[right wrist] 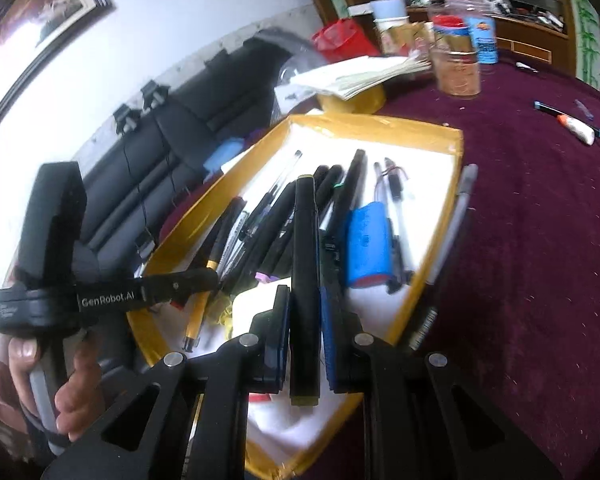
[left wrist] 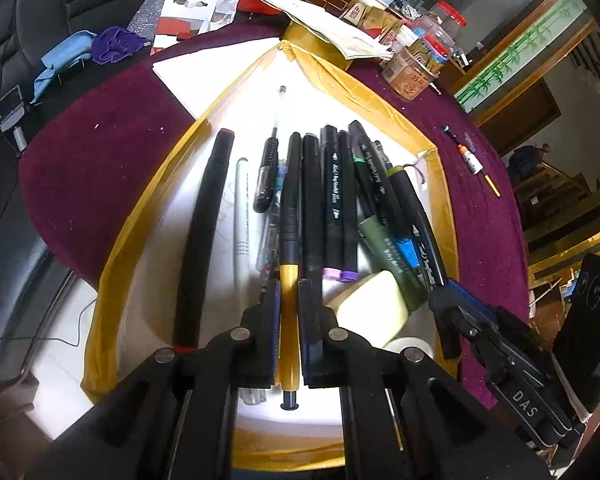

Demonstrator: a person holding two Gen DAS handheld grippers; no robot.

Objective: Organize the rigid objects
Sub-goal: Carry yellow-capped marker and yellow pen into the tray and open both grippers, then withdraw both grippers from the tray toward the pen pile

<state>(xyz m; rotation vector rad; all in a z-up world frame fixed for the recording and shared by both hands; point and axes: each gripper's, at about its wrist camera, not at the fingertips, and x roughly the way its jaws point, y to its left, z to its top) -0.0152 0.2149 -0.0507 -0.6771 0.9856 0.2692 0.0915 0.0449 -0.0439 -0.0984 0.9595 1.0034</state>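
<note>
A white tray with a yellow taped rim (left wrist: 148,208) (right wrist: 380,124) holds several pens and markers lying side by side. In the left wrist view my left gripper (left wrist: 290,285) is shut on a pen with a black top and gold barrel (left wrist: 289,240), low over the tray's near end. My right gripper (right wrist: 305,293) is shut on a black marker with olive ends (right wrist: 304,264), pointing along the tray. The left wrist view shows the right gripper (left wrist: 444,292) at the tray's right side with that marker (left wrist: 414,208). The left gripper (right wrist: 204,280) also shows in the right wrist view, a hand (right wrist: 24,360) on its handle.
A pale yellow block (left wrist: 370,304), a tape roll (left wrist: 406,346) and a blue cylinder (right wrist: 366,244) lie in the tray. On the maroon cloth (right wrist: 540,260) a white and orange pen (left wrist: 470,158) (right wrist: 576,128) lies to the right. Jars (left wrist: 412,72) and papers (left wrist: 320,20) crowd the far edge.
</note>
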